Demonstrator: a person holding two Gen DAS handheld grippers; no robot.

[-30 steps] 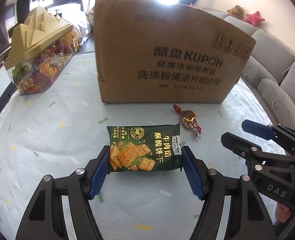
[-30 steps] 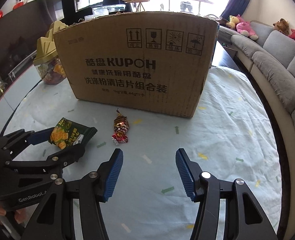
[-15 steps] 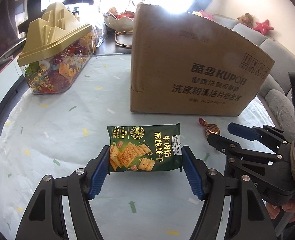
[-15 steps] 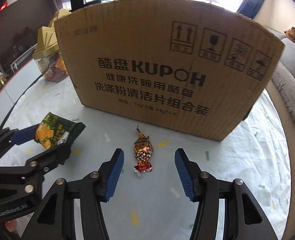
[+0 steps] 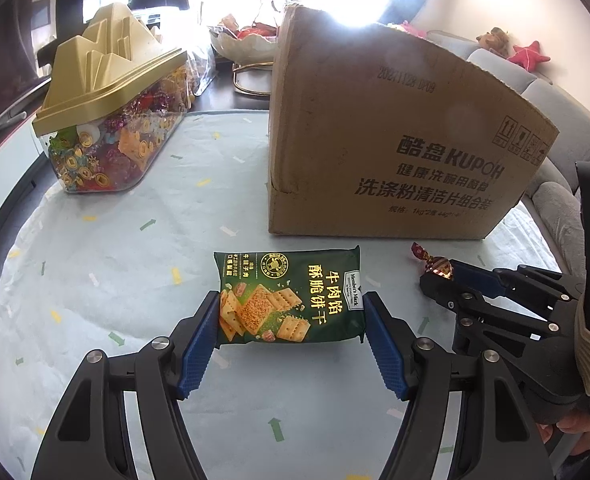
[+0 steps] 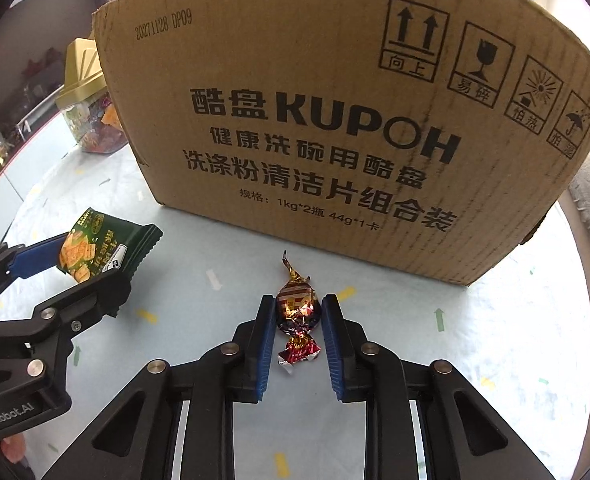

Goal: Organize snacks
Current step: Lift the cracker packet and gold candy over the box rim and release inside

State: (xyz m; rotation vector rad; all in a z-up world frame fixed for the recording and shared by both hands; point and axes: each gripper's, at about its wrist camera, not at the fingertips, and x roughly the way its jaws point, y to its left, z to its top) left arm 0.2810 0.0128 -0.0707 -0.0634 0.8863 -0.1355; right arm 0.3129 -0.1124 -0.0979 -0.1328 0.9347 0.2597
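Left gripper (image 5: 291, 320): jaws clamped on the short ends of a green cracker packet (image 5: 289, 294), which was held clear of the tablecloth (image 5: 107, 264). Right gripper (image 6: 297, 316): jaws had just been closing, and the blue pads (image 6: 266, 332) pressed both sides of a foil-wrapped candy (image 6: 297, 308) lying on the cloth. Cardboard box (image 6: 335, 120): stood upright just beyond the candy. Clear sweet jar (image 5: 111, 128) with gold lid: stood left of the box.
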